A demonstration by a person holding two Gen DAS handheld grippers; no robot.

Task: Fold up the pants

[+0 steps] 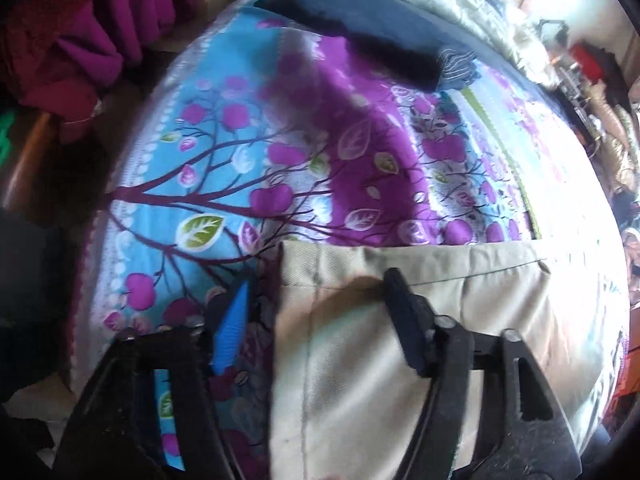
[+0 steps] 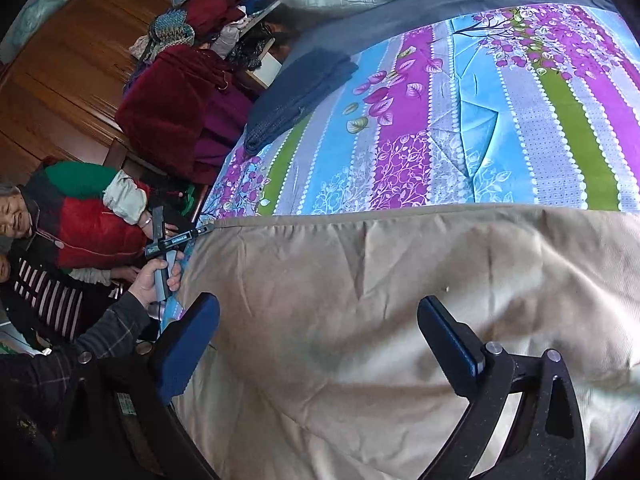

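The beige pants point(image 2: 400, 320) lie flat on the bed's floral sheet point(image 2: 460, 120). Left gripper point(image 1: 316, 312) and right gripper point(image 2: 320, 344) hover over them, jaws spread. No writing is legible.

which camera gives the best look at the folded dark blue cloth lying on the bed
The right wrist view: the folded dark blue cloth shows whole and sharp by the bed's edge. In the left wrist view it is far off, blurred and shadowed.

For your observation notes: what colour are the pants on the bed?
Plain beige pants, clearest in the right wrist view.
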